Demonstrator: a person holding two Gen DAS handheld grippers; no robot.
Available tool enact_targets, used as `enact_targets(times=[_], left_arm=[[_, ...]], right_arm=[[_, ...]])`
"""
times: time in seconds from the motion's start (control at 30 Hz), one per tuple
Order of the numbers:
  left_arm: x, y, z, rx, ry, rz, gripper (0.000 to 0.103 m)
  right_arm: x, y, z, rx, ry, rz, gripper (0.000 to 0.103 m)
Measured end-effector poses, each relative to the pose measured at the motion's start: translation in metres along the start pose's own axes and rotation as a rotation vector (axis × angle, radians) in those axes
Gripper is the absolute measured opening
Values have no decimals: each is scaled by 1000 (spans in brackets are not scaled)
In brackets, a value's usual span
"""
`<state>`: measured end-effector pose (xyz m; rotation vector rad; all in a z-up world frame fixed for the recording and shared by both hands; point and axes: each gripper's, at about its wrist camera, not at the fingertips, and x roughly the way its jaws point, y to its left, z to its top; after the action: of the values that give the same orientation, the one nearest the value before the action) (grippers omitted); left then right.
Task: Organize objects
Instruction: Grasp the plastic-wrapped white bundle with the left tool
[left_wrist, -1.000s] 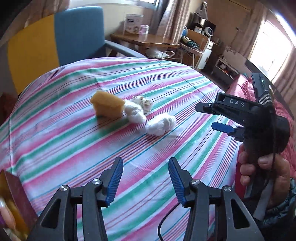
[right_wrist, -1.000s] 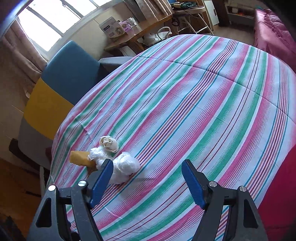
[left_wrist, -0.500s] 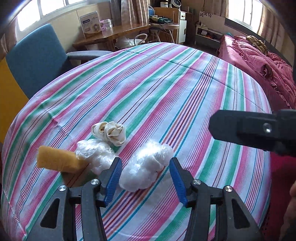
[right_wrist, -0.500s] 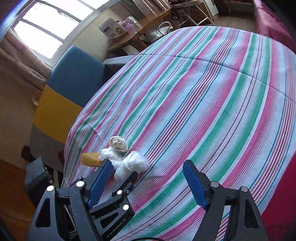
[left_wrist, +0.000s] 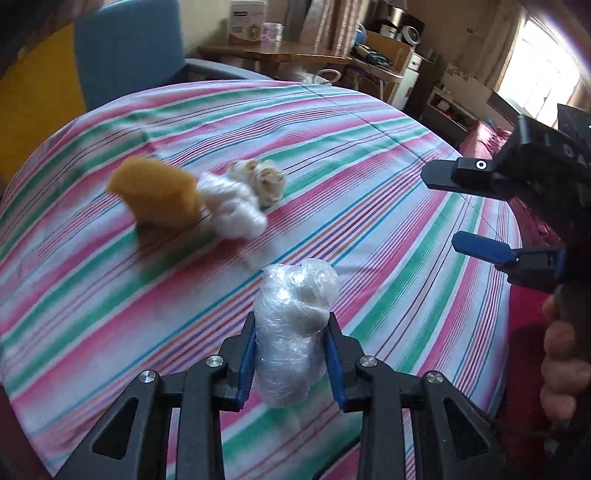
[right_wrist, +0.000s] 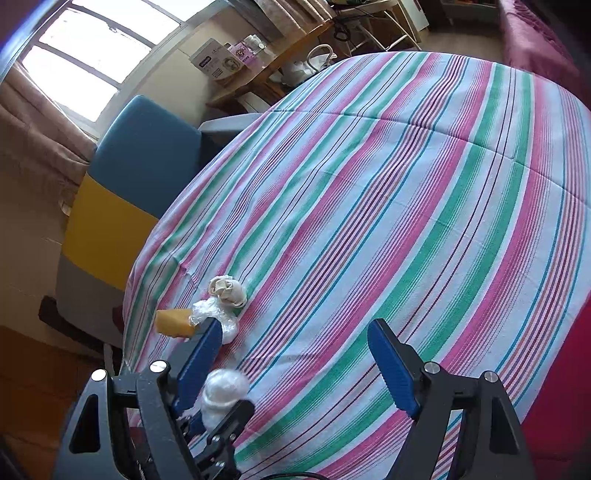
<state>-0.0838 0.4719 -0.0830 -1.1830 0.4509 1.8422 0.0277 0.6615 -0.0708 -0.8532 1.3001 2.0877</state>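
My left gripper (left_wrist: 291, 354) is shut on a white plastic-wrapped bundle (left_wrist: 291, 328) and holds it above the striped tablecloth (left_wrist: 369, 221); the bundle also shows in the right wrist view (right_wrist: 223, 397). On the cloth behind lie a yellow sponge (left_wrist: 155, 195), a second plastic-wrapped bundle (left_wrist: 232, 206) and a cream knotted cloth (left_wrist: 264, 179), close together; the right wrist view shows the sponge (right_wrist: 171, 322), that bundle (right_wrist: 216, 314) and the cloth (right_wrist: 227, 290). My right gripper (right_wrist: 295, 362) is open and empty, to the right of the left one (left_wrist: 443, 206).
A blue and yellow chair (right_wrist: 136, 173) stands at the table's far edge. A wooden desk (left_wrist: 280, 51) with boxes is behind it. A red sofa or bed (left_wrist: 517, 221) lies to the right.
My left gripper closed on the nearer plastic-wrapped bundle and lifted it away from the pile. The right gripper stayed open nearby.
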Motion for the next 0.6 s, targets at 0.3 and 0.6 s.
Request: enact_targets(times=[0.3, 0.6], left_arm=[[-27, 64, -69, -253, -11, 111, 32], [-21, 63, -70, -273, -45, 79, 32]], right_arm=[[10, 15, -10, -114, 50, -36, 82], [20, 54, -15, -295, 104, -58, 53]])
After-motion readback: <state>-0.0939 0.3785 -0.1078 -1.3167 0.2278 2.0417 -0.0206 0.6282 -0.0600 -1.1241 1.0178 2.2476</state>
